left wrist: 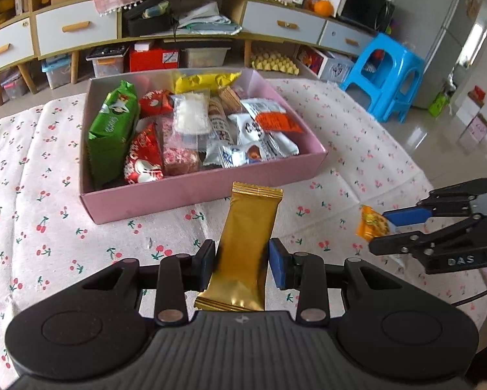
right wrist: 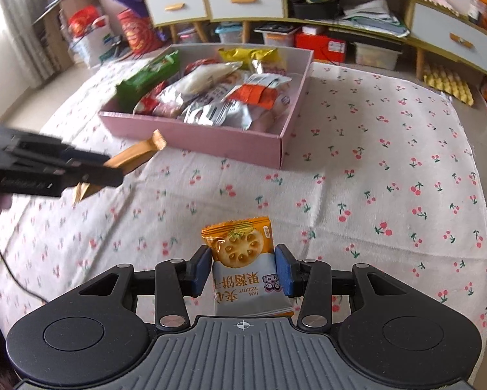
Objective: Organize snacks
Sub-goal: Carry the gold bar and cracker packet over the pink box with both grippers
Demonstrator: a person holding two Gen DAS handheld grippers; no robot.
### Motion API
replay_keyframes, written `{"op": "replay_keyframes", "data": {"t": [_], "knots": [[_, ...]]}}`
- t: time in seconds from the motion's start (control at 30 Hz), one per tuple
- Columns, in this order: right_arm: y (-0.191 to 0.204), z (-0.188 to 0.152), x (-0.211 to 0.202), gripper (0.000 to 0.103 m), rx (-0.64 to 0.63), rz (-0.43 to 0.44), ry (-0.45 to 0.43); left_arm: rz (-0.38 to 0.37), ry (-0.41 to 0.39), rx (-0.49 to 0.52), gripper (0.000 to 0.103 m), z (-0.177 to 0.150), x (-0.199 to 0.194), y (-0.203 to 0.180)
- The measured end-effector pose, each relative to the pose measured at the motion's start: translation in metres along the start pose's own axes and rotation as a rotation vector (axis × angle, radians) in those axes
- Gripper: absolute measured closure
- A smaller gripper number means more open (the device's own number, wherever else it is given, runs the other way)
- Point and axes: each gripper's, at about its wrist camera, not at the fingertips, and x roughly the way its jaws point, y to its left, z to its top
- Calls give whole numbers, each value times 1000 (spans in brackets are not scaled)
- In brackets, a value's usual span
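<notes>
Left wrist view showing the left tongs point(left wrist: 242, 265) clamping a gold bar point(left wrist: 246, 247) across its middle, pads pressing both long edges, wrapper jutting forward toward the pink box point(left wrist: 194, 195). Hanging clear of the surface point(left wrist: 48, 227), judging by the shadowless gap under the wrapper, though hard to say for sure. Right wrist view showing the right tongs point(right wrist: 242, 268) gripping a biscuit packet point(right wrist: 243, 260) at both sides, orange end forward, pale end back toward the camera. Same packet peeking out orange in the left view point(left wrist: 371, 224), beside the right tongs point(left wrist: 402, 230).

Sitting near the far side of the cherry-print cloth, the box already holding most of the snacks: green pack point(left wrist: 113, 130), red packs point(left wrist: 142, 159), yellow pack point(left wrist: 204, 81), silver and white packets point(right wrist: 217, 113), piled loosely rather than in rows. No other loose snack lying on the cloth in either view.

Judging from this, nearing the end: only the two held items waiting outside the box. Left to do: carrying both over the near wall and letting go inside. Gold bar lying closer to the box front; biscuit packet well back from it. Tidying the pile inside possibly remaining too, if neat order counts.
</notes>
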Motion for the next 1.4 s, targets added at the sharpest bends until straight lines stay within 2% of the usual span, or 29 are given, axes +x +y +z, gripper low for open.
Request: {"op": "replay_keyframes", "data": {"t": [0.57,1.07,1.23,1.4], "knots": [[20,52,8,62,214,1,-91,26,-106,-153,70,23,-17,31],[15,92,32,62,457,41,-210,38,-170,-325,70,47,15,55],[10,98,40,62,524,61,-262,48,-202,-345,70,52,24,56],[8,104,48,62,536,56,-292,75,-211,-347,70,54,32,56]]}}
